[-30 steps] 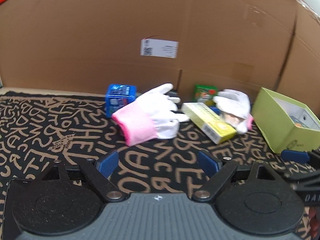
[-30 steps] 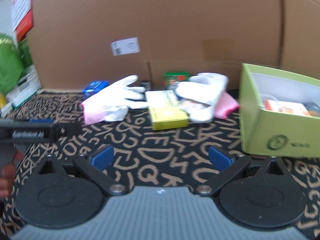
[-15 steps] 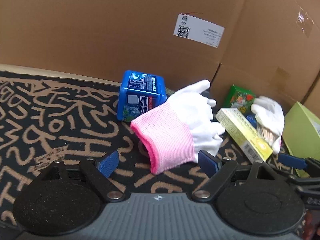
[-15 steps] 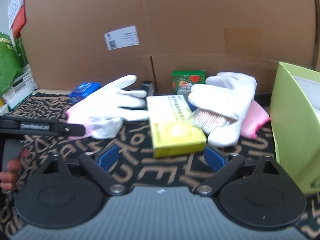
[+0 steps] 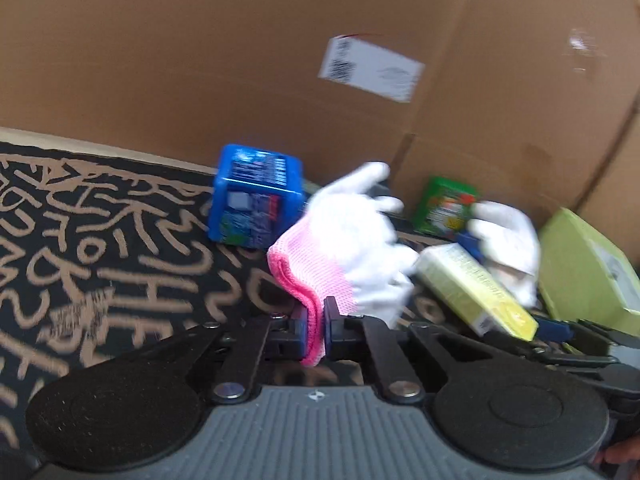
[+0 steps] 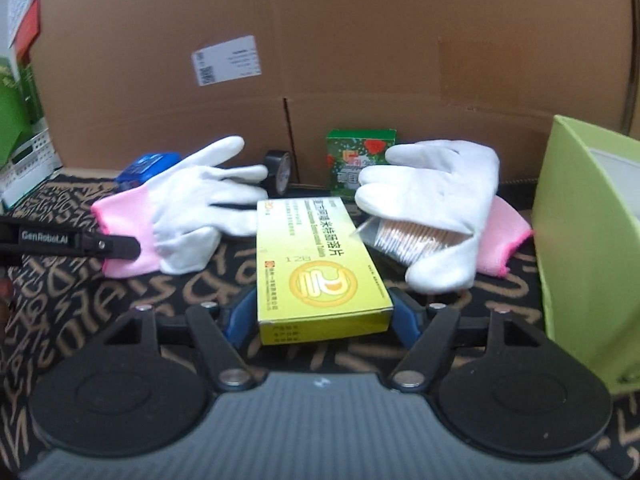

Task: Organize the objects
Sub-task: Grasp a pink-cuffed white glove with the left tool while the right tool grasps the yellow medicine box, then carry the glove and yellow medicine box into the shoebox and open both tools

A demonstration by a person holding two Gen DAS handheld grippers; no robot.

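Note:
My left gripper (image 5: 316,330) is shut on the pink cuff of a white glove (image 5: 352,240); the same glove (image 6: 188,208) shows in the right wrist view with the left fingers (image 6: 112,246) on its cuff. My right gripper (image 6: 318,318) is shut on the near end of a yellow medicine box (image 6: 316,264), also seen in the left wrist view (image 5: 472,290). A second white glove (image 6: 436,200) lies over a pack of cotton swabs (image 6: 412,238), right of the box.
A lime green open box (image 6: 584,240) stands at the right. A blue pack (image 5: 256,200), a green carton (image 6: 356,156) and a black tape roll (image 6: 280,172) sit by the cardboard wall (image 6: 360,40). A patterned black mat (image 5: 100,248) covers the table.
Both grippers moved forward and closed: the left onto the glove's pink cuff, the right onto the yellow box's near end.

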